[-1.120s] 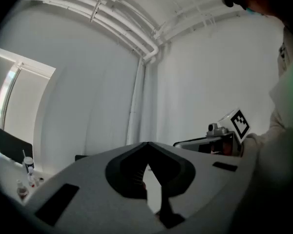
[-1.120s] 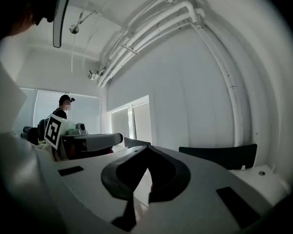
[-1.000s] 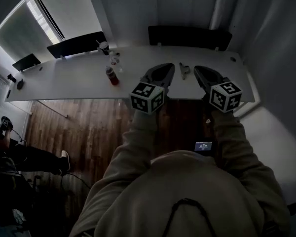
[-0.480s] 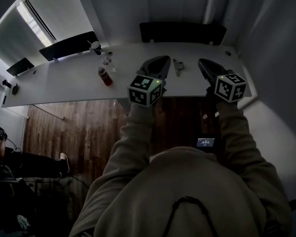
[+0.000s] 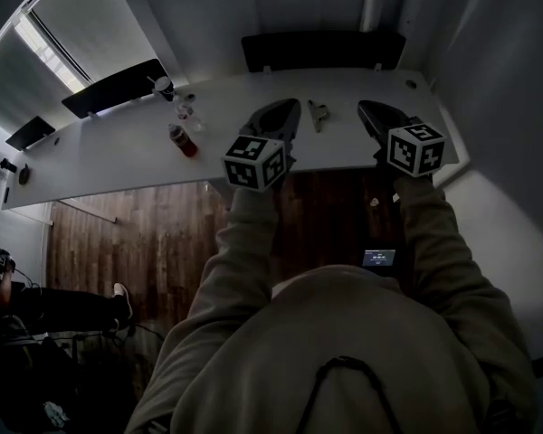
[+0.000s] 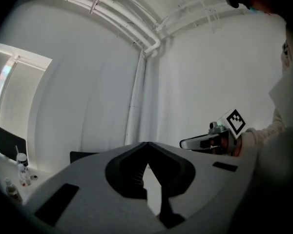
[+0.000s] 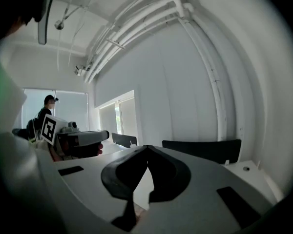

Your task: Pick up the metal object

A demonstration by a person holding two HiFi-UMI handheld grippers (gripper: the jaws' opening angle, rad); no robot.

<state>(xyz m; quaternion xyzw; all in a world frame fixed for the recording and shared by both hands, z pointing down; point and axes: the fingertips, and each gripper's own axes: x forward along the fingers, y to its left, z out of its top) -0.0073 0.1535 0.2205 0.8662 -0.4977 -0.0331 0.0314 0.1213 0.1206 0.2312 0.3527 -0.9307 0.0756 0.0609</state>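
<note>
The metal object [image 5: 319, 113] lies on the white table [image 5: 118, 152], toward its far edge and right of the middle. It sits between the two grippers, touches neither, and is too small to make out its shape.

The left gripper [image 5: 288, 108] hovers just left of it, over the table. Its jaws are together at the tips with nothing between them, as its own view shows. The right gripper [image 5: 366, 109] is just right of the object, and its jaws too are closed, tip against tip, on nothing. Both point away from the person toward the far wall, and each carries its marker cube at the near end, over the table's near edge.

Further left on the table stands a red bottle [image 5: 182, 140]. Beyond it are a few small clear items [image 5: 188, 111] and a cup [image 5: 164, 86] near the far edge. A small dark spot [image 5: 411, 84] sits at the far right corner.

A black panel [image 5: 324, 51] stands along the far edge behind the object, and another [image 5: 113, 87] stands further left. Below the near edge is a wooden floor [image 5: 163, 233]. A small lit screen [image 5: 378, 259] shows by the person's right sleeve.
</note>
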